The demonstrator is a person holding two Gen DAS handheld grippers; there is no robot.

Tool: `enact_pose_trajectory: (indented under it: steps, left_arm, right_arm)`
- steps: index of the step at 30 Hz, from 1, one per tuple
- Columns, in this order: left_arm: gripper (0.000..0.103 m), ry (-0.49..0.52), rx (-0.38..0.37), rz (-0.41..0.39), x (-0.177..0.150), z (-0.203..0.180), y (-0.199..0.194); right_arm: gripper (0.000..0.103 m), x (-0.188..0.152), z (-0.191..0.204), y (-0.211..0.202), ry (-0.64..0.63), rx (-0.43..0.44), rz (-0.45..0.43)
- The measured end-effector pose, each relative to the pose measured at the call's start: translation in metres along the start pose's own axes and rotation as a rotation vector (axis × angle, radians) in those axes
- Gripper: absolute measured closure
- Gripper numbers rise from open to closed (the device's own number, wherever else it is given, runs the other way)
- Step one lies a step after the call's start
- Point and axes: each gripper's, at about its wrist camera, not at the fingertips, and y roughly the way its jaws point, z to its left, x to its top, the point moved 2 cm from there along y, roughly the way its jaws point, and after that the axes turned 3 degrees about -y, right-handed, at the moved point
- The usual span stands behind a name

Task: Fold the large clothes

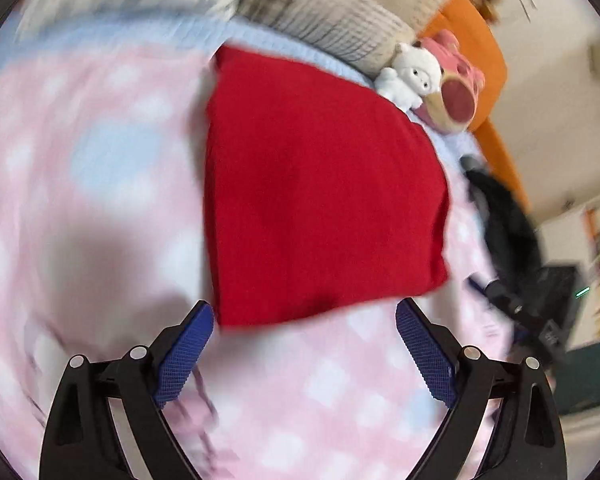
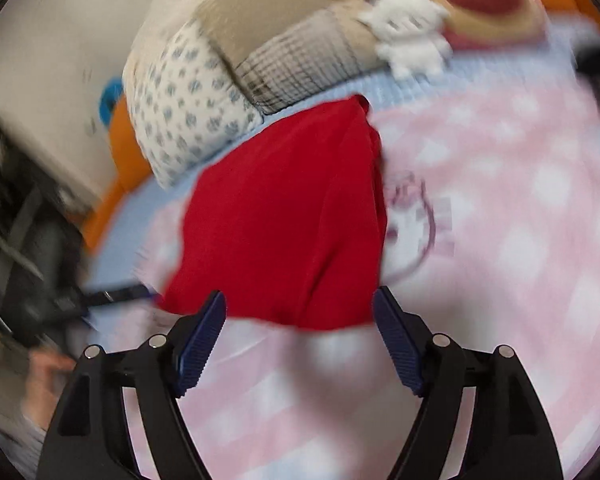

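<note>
So we've got the red garment (image 1: 320, 200) lying folded into a compact block on the pink checkered blanket (image 1: 100, 160). Our left gripper (image 1: 305, 348) sits just short of its near edge, fingers spread wide, nothing between them. Same deal with our right gripper (image 2: 300, 340): fingers apart and empty, right by the garment's near edge. Beyond the garment, a white plush toy (image 1: 412, 74) leans against the pillows (image 1: 332, 16). Everything's pretty motion-blurred.
</note>
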Motion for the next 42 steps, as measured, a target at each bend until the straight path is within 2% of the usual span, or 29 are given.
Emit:
enact_pose_trajectory:
  steps: [2,4,8,10,13,17,19,24,30,32,35,38,40,41,42]
  left_arm:
    - [0.009,-0.096,-0.077,0.010,-0.013,0.013,0.002]
    - [0.009,-0.134,-0.122,-0.006,-0.020,0.017,0.007]
    - [0.009,-0.204,-0.203,-0.044,-0.020,0.019,0.021]
    - [0.009,-0.233,-0.201,-0.056,-0.016,0.022,0.029]
    - [0.009,-0.262,-0.189,-0.087,-0.008,0.029,0.038]
    - [0.009,-0.289,-0.214,-0.111,0.007,0.038,0.039]
    - [0.009,-0.303,-0.232,-0.113,0.017,0.042,0.040]
    - [0.009,-0.308,-0.280,-0.086,0.040,0.049,0.045]
    - [0.007,-0.220,-0.282,-0.020,0.071,0.040,0.058]
    - [0.004,-0.176,-0.263,0.014,0.081,0.032,0.066]
    - [0.003,-0.101,-0.216,0.074,0.090,0.018,0.079]
    - [0.003,-0.069,-0.194,0.101,0.096,0.011,0.087]
    - [0.003,-0.070,-0.183,0.100,0.095,0.009,0.087]
    - [0.003,-0.063,-0.173,0.100,0.094,0.008,0.088]
    - [0.012,-0.056,-0.165,0.096,0.092,0.008,0.087]
  right_arm:
    - [0.026,-0.012,-0.011,0.001,0.174,0.113,0.027]
    - [0.026,-0.023,-0.018,0.013,0.306,0.201,0.057]
    - [0.026,-0.032,-0.019,0.037,0.435,0.268,0.061]
    - [0.026,-0.031,-0.022,0.051,0.506,0.284,0.065]
    - [0.027,-0.026,-0.026,0.068,0.550,0.236,0.061]
    - [0.026,-0.006,-0.027,0.077,0.578,0.193,0.015]
    - [0.026,0.005,-0.034,0.084,0.604,0.199,0.005]
    - [0.026,0.020,-0.042,0.089,0.573,0.230,0.022]
    - [0.027,0.045,-0.053,0.098,0.473,0.273,0.126]
    - [0.024,0.059,-0.053,0.105,0.430,0.272,0.170]
    - [0.017,0.072,-0.049,0.115,0.382,0.263,0.239]
    - [0.017,0.077,-0.047,0.120,0.369,0.251,0.243]
    - [0.023,0.076,-0.042,0.120,0.334,0.229,0.231]
    - [0.033,0.073,-0.042,0.118,0.323,0.222,0.225]
    - [0.039,0.071,-0.043,0.117,0.318,0.223,0.222]
